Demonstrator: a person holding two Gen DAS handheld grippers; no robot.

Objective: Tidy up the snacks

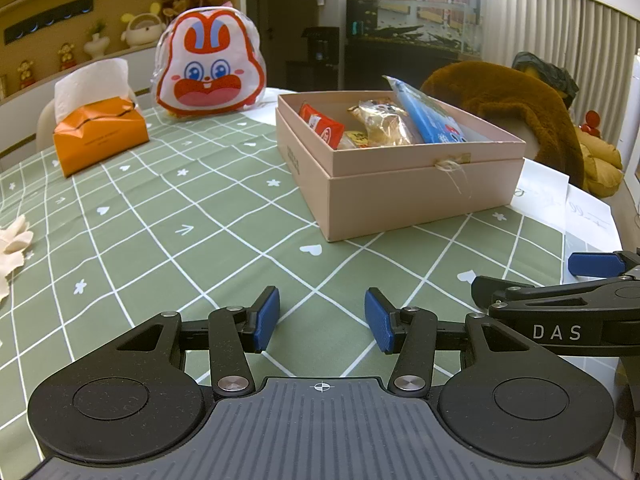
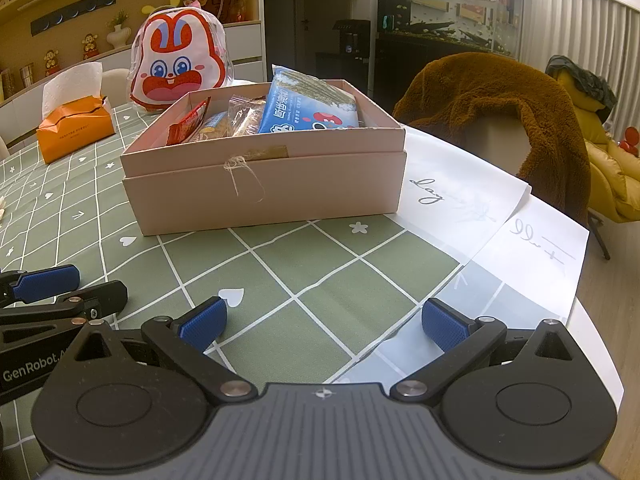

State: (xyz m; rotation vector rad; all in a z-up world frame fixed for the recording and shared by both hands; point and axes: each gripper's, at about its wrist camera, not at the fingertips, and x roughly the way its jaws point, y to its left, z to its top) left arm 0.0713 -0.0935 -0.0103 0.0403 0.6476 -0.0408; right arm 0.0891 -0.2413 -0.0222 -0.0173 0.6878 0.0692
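A pink cardboard box (image 1: pixel 400 184) stands on the green checked tablecloth, also in the right wrist view (image 2: pixel 264 196). Inside lie a red snack packet (image 1: pixel 322 126), a clear bag of biscuits (image 1: pixel 384 122) and a blue snack bag (image 1: pixel 432 118), the blue bag leaning on the rim (image 2: pixel 308 108). My left gripper (image 1: pixel 322 318) is open and empty, low over the cloth in front of the box. My right gripper (image 2: pixel 324 322) is open and empty, beside it to the right; one of its fingers (image 1: pixel 596 264) shows in the left wrist view.
A rabbit-face pouch (image 1: pixel 210 66) and an orange tissue pack (image 1: pixel 100 138) stand behind the box at the far left. White paper sheets (image 2: pixel 472 200) lie right of the box. A chair draped with a brown fleece (image 2: pixel 500 108) stands at the table's right edge.
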